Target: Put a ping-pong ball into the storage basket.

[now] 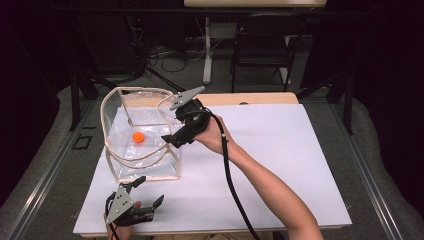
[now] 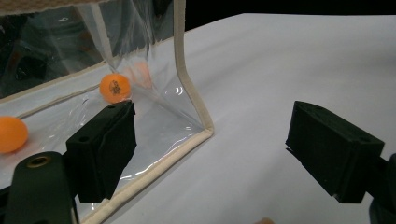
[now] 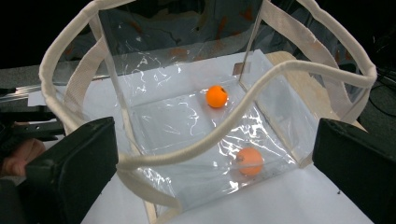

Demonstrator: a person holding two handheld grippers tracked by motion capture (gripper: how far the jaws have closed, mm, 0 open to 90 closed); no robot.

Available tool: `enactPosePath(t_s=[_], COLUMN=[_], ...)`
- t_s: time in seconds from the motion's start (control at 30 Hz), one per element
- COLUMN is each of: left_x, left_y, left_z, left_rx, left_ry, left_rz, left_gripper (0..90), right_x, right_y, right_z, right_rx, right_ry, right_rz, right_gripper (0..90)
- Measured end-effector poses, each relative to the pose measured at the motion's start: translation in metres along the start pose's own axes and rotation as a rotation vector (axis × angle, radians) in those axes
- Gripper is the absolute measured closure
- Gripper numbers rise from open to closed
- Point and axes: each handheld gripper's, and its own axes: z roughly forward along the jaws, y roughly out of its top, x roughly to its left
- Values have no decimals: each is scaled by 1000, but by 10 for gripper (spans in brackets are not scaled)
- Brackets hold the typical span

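On the white board (image 1: 280,150) covering the table stands a clear plastic tote bag (image 1: 145,145) with cream fabric trim and two cream handles (image 3: 261,100) looping over its open top. An orange ball (image 1: 138,136) lies on the bag's floor; in the right gripper view it sits near the middle of the base (image 3: 216,96), and a paler orange shape (image 3: 250,161) shows lower down at the near wall, which may be a reflection or a second ball; I cannot tell which. The right gripper (image 1: 175,131) is held over the bag's right-hand rim, pointing down and inward toward the interior, the person's forearm reaching in from the lower right with the cable trailing along it. Its jaws stand wide apart with nothing between them and nothing pressed on either pad; the ball lies below and beyond them, clear of contact. The left gripper (image 1: 149,192) rests low at the near left edge of the board, just in front of the bag's near bottom corner (image 2: 205,133). Its jaws are likewise spread wide and hold nothing; one jaw lies close alongside the bag's front wall, the other out over bare board. Through the clear wall, the left gripper view shows the ball (image 2: 114,87) inside the bag, apart from that jaw.
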Motion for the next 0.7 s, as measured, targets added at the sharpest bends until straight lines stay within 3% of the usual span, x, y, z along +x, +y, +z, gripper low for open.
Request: enactPosePath(t_s=[0.7], left_x=[-1], left_y=[1], left_z=[0], left_rx=[-1], left_ry=[-1], left_rz=[3], left_gripper=[157], right_x=[-5], right_y=[-37], right_z=[-14], right_rx=[53], right_ry=[-6], right_rz=[18], right_gripper=[0])
